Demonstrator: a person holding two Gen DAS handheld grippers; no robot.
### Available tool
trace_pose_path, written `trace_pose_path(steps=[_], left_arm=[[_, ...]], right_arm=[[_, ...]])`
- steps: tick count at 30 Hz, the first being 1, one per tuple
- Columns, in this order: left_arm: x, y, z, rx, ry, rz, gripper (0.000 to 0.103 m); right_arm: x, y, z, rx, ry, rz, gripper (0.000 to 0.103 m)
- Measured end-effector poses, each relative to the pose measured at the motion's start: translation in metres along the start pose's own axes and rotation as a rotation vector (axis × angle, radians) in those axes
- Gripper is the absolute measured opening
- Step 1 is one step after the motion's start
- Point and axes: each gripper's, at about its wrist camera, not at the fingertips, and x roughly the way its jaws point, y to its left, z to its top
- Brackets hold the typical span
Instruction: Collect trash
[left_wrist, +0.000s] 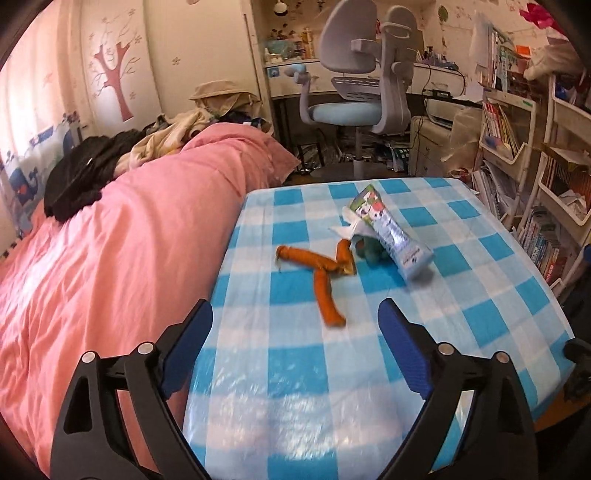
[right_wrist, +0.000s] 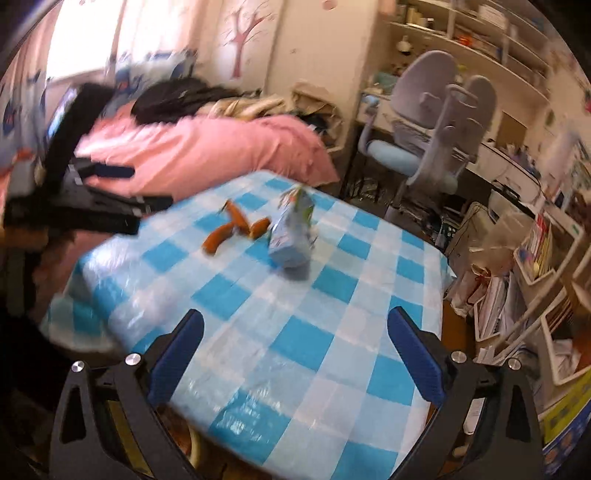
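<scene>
Hovering over the near edge of the blue-and-white checked plastic tablecloth (left_wrist: 480, 258), the left gripper (left_wrist: 295, 321) has its blue-padded jaws spread wide, nothing between them. Right gripper (right_wrist: 295, 332) likewise spread and empty, low over the same cloth.

Trash sits mid-table, toward the far side: an orange peel in long curled strips (left_wrist: 325, 269), with a crumpled light-blue printed carton (left_wrist: 391, 232) just right of it. Bit of white tissue (left_wrist: 345, 225) pokes out at the carton's far-left side, touching it. Something dark green (left_wrist: 373, 253) tucked under the carton; cannot tell what.

Pink quilted bedcover (left_wrist: 129, 240) lies left of the table. Grey-and-blue desk chair (left_wrist: 354, 92) stands beyond the far edge. Right wrist view blurred; left gripper shows there at far left, over the bed's edge.
</scene>
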Motion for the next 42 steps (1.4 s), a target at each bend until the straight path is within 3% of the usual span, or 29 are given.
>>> trace_pose_path(steps=[12,42], left_arm=[[0.010,-0.015,0.010,-0.046,0.042,-0.046,0.093],[0.025,-0.018,0.011,-0.052,0.072,-0.040,0.094]], right_arm=[[0.011,0.010,0.000,-0.076,0.020,0.011,0.095],[0.020,0.002,-0.002,-0.087,0.033,0.008,0.095]])
